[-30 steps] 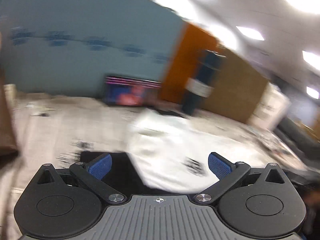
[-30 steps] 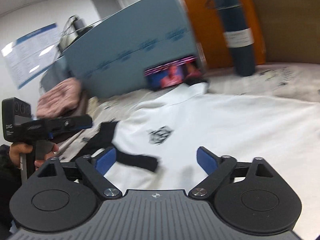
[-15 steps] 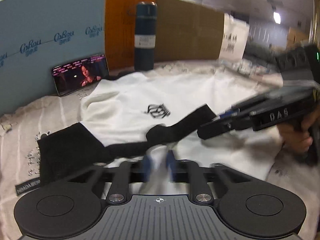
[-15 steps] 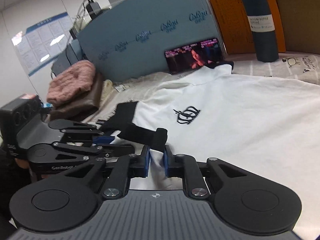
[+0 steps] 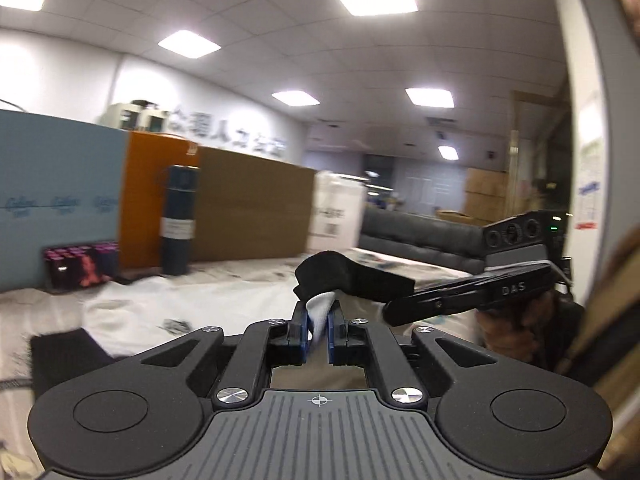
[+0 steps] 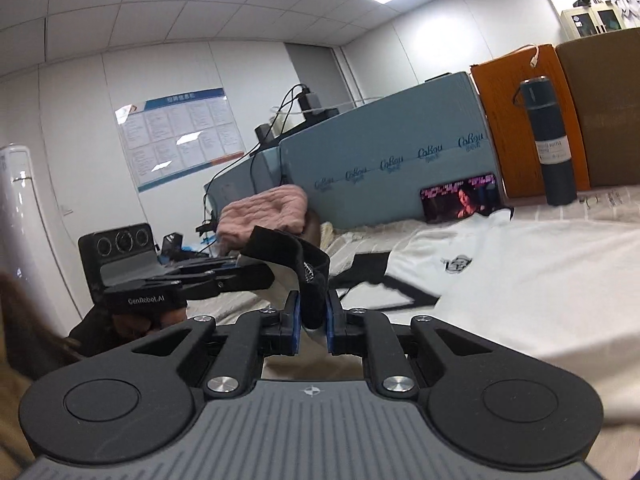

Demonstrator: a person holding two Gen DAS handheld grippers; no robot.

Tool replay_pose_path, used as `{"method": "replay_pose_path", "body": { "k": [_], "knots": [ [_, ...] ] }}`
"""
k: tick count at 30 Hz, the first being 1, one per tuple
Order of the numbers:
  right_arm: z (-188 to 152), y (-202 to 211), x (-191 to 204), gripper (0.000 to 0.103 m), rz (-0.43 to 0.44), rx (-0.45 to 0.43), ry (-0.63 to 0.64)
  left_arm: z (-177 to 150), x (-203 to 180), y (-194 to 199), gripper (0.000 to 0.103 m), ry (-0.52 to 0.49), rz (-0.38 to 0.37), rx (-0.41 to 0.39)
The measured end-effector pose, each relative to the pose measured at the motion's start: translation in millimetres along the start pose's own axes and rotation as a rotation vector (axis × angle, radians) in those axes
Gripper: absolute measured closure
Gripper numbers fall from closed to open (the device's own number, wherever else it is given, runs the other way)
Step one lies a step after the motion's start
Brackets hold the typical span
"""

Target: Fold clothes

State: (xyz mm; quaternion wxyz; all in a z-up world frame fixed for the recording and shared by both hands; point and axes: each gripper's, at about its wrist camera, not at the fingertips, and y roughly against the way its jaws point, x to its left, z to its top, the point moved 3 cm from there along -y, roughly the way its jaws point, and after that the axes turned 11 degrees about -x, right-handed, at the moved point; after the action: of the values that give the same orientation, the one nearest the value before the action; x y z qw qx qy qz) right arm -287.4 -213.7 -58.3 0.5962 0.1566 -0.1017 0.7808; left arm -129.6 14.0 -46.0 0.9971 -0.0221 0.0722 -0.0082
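Evidently the fold is at its carry stage: both tools have a pinch on the same black sleeve of the white T-shirt (image 6: 520,276) and hold it raised above the bed. From the left wrist view, the left gripper (image 5: 318,330) is clamped on a wedge of white fabric where the sleeve joins the body, with the black sleeve (image 5: 344,276) curling over just past its fingertips. From the right wrist view, the right gripper (image 6: 312,322) is closed on the black cuff end of that sleeve, which arches up and back toward the other tool. Each handheld unit shows in the other's camera, so the two grips are near one another, side by side along the sleeve. The rest of the shirt lies spread on the patterned bedsheet (image 6: 600,204), chest logo (image 6: 456,266) upward and collar toward a propped phone (image 6: 460,198) that leans on a blue foam board (image 6: 384,152); a dark flask (image 6: 550,136) stands beyond, and a pink knit garment (image 6: 264,216) sits off to the side. The shirt's other black sleeve (image 5: 60,354) rests flat at the far edge. My reading is that the next move calls for carrying the lifted sleeve inward over the white body, keeping both grips level so the fold line runs straight, then lowering it flat before letting go. Pulling the two pinches apart unevenly would likely drag the body and wrinkle it.
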Motion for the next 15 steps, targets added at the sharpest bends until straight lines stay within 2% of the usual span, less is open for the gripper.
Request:
{"method": "replay_pose_path", "body": {
  "k": [2, 5, 8, 9, 10, 11, 12, 13, 14, 15],
  "knots": [
    [-12.1, 12.4, 9.5, 0.092, -0.004, 0.021, 0.008, -7.9, -12.9, 7.7, 0.095, 0.024, -0.043, 0.014],
    [-32.2, 25.0, 14.7, 0.092, -0.011, 0.07, 0.007, -24.9, -27.9, 13.8, 0.094, 0.065, -0.096, 0.079],
    [-51.6, 30.5, 14.6, 0.091, -0.025, 0.134, -0.001, -48.7, -35.3, 12.9, 0.094, 0.082, -0.116, 0.203],
    [-57.8, 31.4, 14.8, 0.091, -0.027, 0.155, -0.004, -54.4, -36.3, 11.9, 0.091, 0.074, -0.117, 0.239],
    [-62.6, 32.1, 15.0, 0.089, -0.025, 0.172, -0.005, -59.7, -37.1, 11.0, 0.082, 0.064, -0.118, 0.275],
    [-65.5, 32.7, 15.4, 0.083, -0.019, 0.184, -0.005, -64.9, -37.8, 10.0, 0.077, 0.054, -0.12, 0.31],
    [-66.7, 34.2, 15.9, 0.073, -0.006, 0.189, -0.009, -64.7, -37.7, 10.7, 0.066, 0.052, -0.129, 0.313],
    [-65.6, 36.8, 16.4, 0.067, 0.016, 0.184, -0.019, -62.0, -36.4, 11.6, 0.052, 0.06, -0.148, 0.299],
    [-63.8, 39.7, 16.5, 0.057, 0.031, 0.176, -0.027, -56.2, -35.0, 12.0, 0.047, 0.069, -0.165, 0.268],
    [-60.3, 43.5, 15.9, 0.054, 0.03, 0.158, -0.026, -48.8, -33.3, 12.3, 0.04, 0.079, -0.173, 0.23]
  ]
}}
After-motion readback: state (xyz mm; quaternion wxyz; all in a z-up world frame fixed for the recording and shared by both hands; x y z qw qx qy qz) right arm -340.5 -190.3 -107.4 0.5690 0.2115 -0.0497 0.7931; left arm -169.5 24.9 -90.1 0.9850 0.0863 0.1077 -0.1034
